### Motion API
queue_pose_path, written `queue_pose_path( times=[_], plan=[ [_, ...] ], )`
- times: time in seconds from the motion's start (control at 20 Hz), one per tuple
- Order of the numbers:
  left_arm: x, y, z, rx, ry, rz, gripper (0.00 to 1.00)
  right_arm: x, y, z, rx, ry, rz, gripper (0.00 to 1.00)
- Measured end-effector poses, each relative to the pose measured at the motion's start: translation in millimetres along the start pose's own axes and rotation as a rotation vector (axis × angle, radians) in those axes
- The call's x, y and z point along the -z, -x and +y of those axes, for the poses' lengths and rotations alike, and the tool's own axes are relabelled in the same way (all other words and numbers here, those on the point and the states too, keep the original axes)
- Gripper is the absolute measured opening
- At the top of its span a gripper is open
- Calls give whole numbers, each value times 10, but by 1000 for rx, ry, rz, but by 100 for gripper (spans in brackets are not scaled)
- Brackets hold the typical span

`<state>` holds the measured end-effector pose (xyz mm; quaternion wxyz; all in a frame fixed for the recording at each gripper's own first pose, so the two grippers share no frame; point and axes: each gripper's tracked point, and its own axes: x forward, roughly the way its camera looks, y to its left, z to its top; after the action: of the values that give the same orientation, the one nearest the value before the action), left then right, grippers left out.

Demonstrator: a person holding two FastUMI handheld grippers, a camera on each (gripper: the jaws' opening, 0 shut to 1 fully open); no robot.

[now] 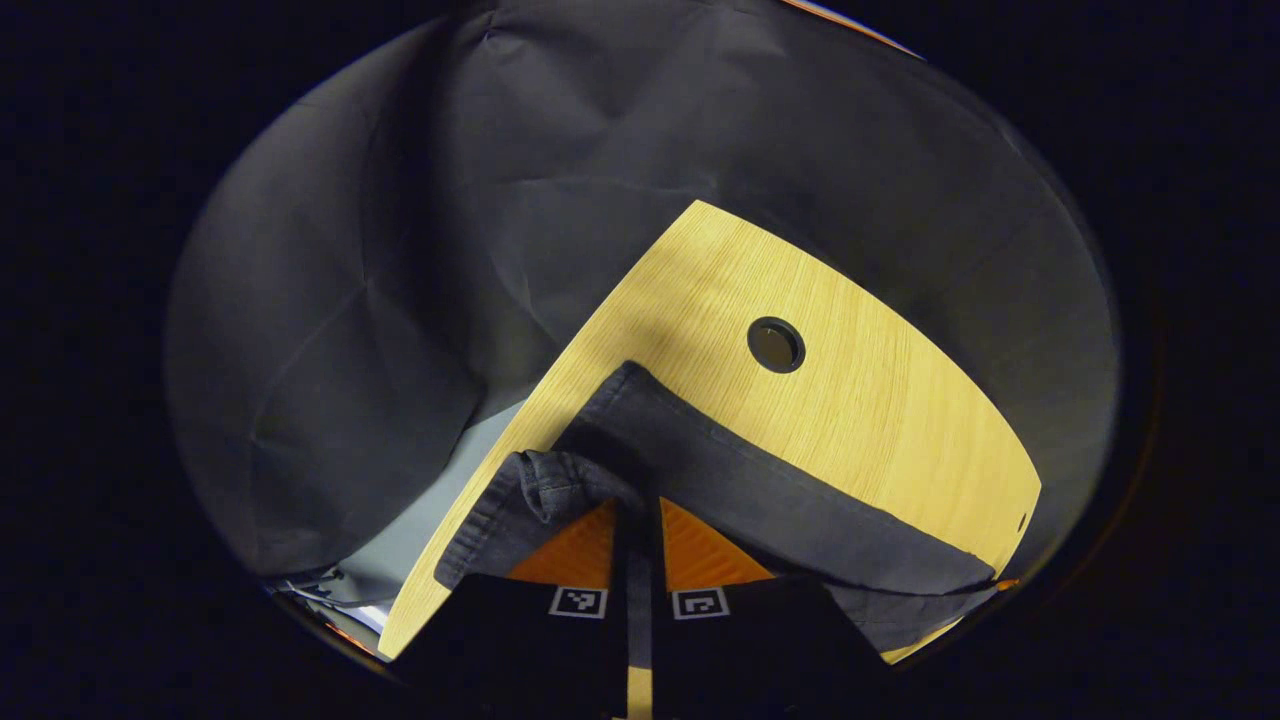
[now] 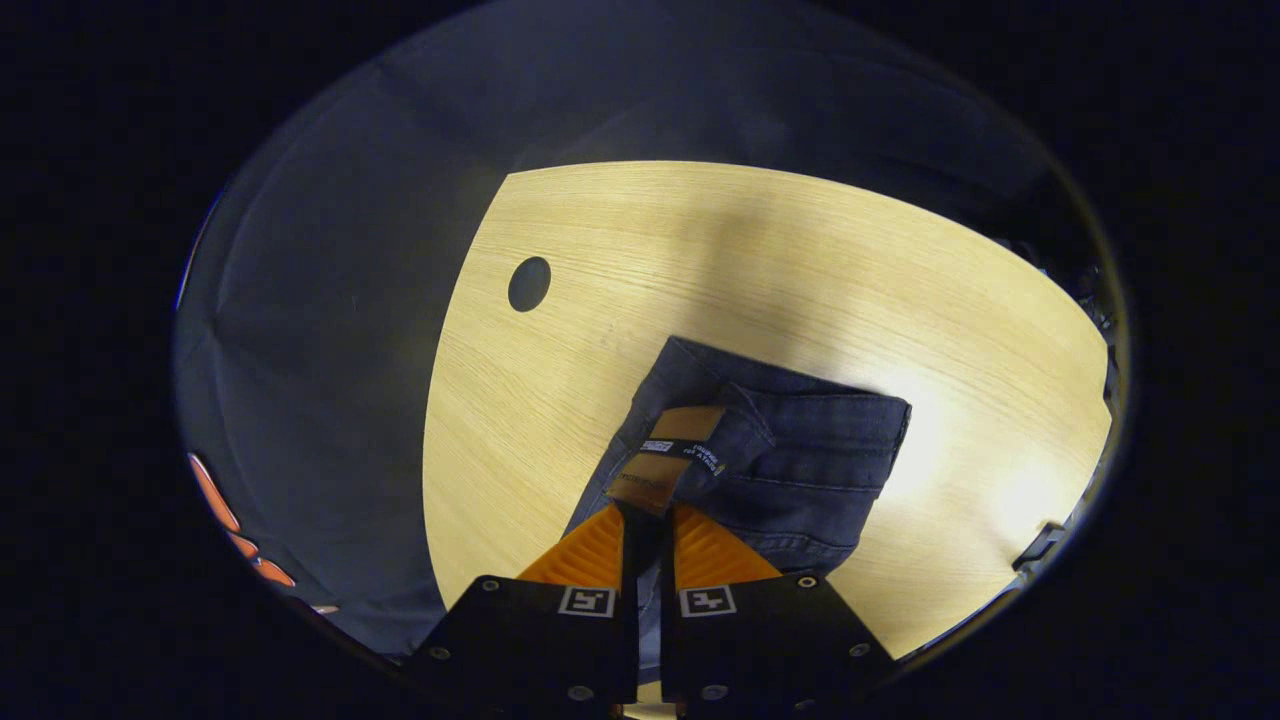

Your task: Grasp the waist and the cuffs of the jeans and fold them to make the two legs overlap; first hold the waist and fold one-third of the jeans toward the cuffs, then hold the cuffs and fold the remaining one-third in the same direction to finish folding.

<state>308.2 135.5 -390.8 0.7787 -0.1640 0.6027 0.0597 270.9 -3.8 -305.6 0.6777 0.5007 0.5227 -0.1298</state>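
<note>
Dark blue-black jeans lie on a light wooden table. In the left gripper view my left gripper is shut on a bunched hem of the jeans, near the table's left edge; the leg runs off to the right. In the right gripper view my right gripper is shut on the waist of the jeans, right at the tan leather patch. The waist end with its pocket seams spreads flat beyond the fingers. The cloth between each pair of fingers is mostly hidden.
The wooden table has a round cable hole near its far corner. Black cloth walls rise close behind the table. The table's edge drops off to the left, with grey floor below.
</note>
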Motion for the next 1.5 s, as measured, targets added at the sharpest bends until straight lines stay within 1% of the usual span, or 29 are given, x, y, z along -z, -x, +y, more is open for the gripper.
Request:
queue_pose_path(
  times=[0.05, 0.1, 0.15, 0.2, 0.25, 0.3, 0.35, 0.4, 0.45, 0.5, 0.55, 0.6, 0.65, 0.7, 0.75, 0.8, 0.85, 0.95, 1.05, 1.1, 1.15, 1.2, 1.3, 1.4, 1.5],
  plan=[
    [11, 27, 21, 3, 2, -3, 14, -35, 21, 18, -12, -7, 5, 10],
    [3, 51, 2, 16, 11, -12, 15, -40, 23, 35, -23, -14, 12, 17],
    [-25, 108, 4, 23, 21, -23, 21, -49, 41, 71, -38, -16, 12, 18],
    [-88, 118, 25, 19, 24, -51, 27, -73, 62, 105, -60, -18, 8, 22],
    [-179, 95, 85, 4, 21, -86, 34, -100, 102, 179, -94, -24, -3, 23],
    [-240, 95, 111, -10, 18, -113, 39, -185, 130, 305, -148, -34, -37, 32],
    [-227, 109, 103, -6, 20, -116, 60, -244, 171, 420, -186, -35, -66, 27],
    [-180, 163, 84, 10, 23, -109, 67, -265, 242, 440, -195, -35, -80, 41],
    [-147, 199, 83, 20, 25, -103, 63, -265, 274, 421, -197, -28, -81, 42],
    [-148, 230, 73, 24, 23, -109, 68, -260, 305, 364, -185, -13, -83, 50],
    [-172, 302, 44, 36, 21, -124, 70, -242, 315, 278, -159, 12, -87, 56],
    [-202, 352, 6, 43, 18, -139, 77, -231, 316, 194, -134, 41, -95, 59],
    [-220, 423, -24, 49, 10, -155, 88, -229, 342, 140, -117, 67, -107, 75],
    [-224, 448, -55, 60, -5, -170, 90, -224, 352, 85, -99, 95, -120, 74],
    [-218, 480, -84, 69, -24, -182, 90, -214, 383, 15, -80, 118, -132, 89],
    [-225, 527, -124, 75, -47, -197, 90, -204, 410, -76, -55, 142, -140, 95],
    [-195, 602, -159, 81, -69, -210, 90, -217, 439, -162, -32, 163, -152, 96],
    [-146, 764, -252, 96, -113, -238, 90, -242, 486, -368, 26, 201, -179, 98],
    [-76, 891, -339, 122, -137, -253, 90, -211, 469, -525, 53, 202, -169, 98],
    [-61, 944, -370, 133, -147, -259, 90, -178, 448, -558, 46, 185, -155, 98],
    [-31, 972, -383, 144, -158, -269, 85, -156, 416, -618, 45, 166, -144, 98],
    [-14, 1001, -413, 155, -174, -281, 90, -155, 360, -707, 49, 155, -136, 98],
    [67, 1094, -504, 180, -217, -323, 90, -129, 297, -817, 62, 147, -123, 98],
    [180, 1290, -615, 191, -255, -374, 90, -105, 236, -860, 51, 130, -114, 98],
    [262, 1460, -688, 209, -271, -412, 90, -97, 188, -887, 47, 131, -110, 98]
  ],
)
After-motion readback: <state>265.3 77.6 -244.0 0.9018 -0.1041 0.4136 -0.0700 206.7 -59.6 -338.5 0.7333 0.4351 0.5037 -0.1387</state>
